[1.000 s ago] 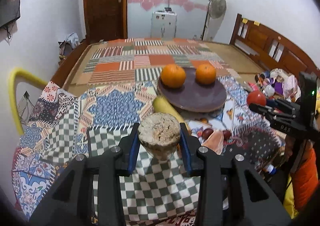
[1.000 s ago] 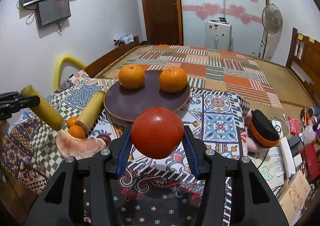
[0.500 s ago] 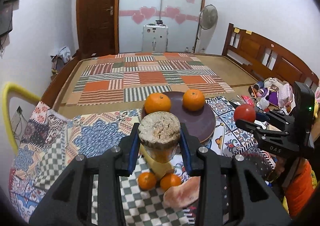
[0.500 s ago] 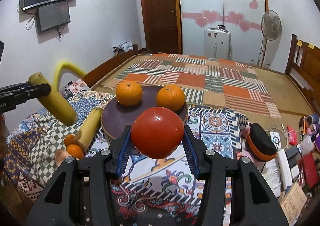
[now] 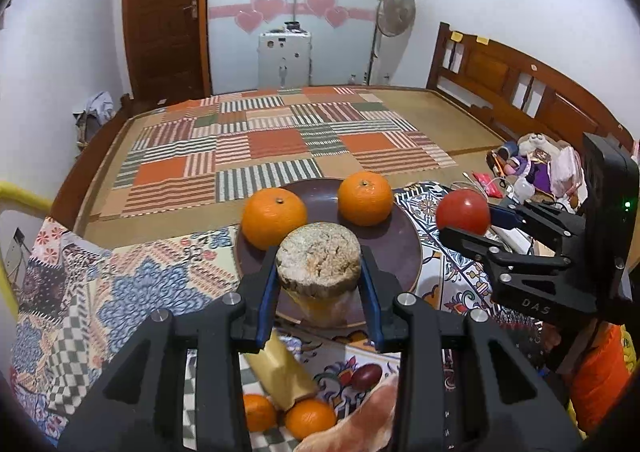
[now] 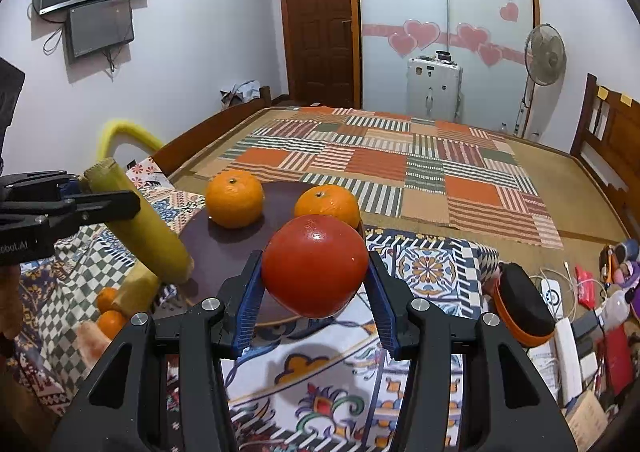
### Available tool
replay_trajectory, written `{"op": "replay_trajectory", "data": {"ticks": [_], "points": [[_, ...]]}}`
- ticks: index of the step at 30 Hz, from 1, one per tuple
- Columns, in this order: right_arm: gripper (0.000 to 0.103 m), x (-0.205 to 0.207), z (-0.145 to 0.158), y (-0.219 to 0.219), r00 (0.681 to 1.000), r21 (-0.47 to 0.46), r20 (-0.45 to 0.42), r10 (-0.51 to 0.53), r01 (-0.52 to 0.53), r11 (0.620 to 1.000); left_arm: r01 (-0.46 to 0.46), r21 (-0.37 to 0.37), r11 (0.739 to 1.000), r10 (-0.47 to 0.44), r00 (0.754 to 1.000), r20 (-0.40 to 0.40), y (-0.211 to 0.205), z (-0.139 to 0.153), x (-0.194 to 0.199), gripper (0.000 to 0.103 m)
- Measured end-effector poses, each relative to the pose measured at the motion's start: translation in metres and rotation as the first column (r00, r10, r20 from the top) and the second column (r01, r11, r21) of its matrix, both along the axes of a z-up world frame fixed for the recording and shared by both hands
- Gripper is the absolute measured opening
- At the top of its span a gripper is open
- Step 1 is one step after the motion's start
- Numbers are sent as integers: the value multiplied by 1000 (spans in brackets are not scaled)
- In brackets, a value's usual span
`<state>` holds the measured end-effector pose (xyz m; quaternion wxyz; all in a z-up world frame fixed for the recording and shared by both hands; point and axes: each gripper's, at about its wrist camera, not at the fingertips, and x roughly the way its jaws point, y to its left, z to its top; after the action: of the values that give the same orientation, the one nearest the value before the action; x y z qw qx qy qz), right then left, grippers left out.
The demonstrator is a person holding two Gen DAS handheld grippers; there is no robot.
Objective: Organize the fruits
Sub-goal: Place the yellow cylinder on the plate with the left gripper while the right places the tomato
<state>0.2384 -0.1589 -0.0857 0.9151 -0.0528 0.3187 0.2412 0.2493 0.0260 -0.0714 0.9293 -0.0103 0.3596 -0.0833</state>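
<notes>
The left gripper [image 5: 319, 292] points forward and downward over the near edge of the plate [image 5: 400, 252], its blue pads pressed against the sides of a yellow corn cob [image 5: 318, 260] held end-on, the rough cut end facing the camera. Seen from the right wrist, that cob [image 6: 136, 220] slants down to the right, its lower tip just above the plate's left rim [image 6: 224, 252], with the left gripper [image 6: 76, 192] clamping its upper end.

The right gripper [image 6: 314, 280] also tilts downward, closed on a red tomato [image 6: 315, 264] that fills the gap between its pads. In the left view the tomato [image 5: 463, 211] hangs at the plate's right side, above the patterned cloth [image 5: 120, 284], with the right gripper [image 5: 472, 218] reaching in from the right, level with the plate.

Two oranges [image 5: 274, 218] [image 5: 365, 198] sit on the far half of the plate, apart from each other. On the cloth near the left gripper lie a second corn cob [image 5: 280, 372], two small oranges [image 5: 310, 418] touching it, a dark plum-like fruit [image 5: 367, 375] and a pinkish piece [image 5: 352, 428] I cannot identify.
</notes>
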Motion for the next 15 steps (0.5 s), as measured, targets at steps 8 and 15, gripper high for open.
{"op": "replay_trajectory", "data": {"ticks": [8,15], "points": [[46,16,-8,11,1000,-43,-7,19,-19,999,50,10,999,-49,998,-40,-22,-9,31,37],[46,26,-17,19,999,-84,-22,32,-34,996,50,23,998,-48,997,-64,-29,-16,55,37]]}}
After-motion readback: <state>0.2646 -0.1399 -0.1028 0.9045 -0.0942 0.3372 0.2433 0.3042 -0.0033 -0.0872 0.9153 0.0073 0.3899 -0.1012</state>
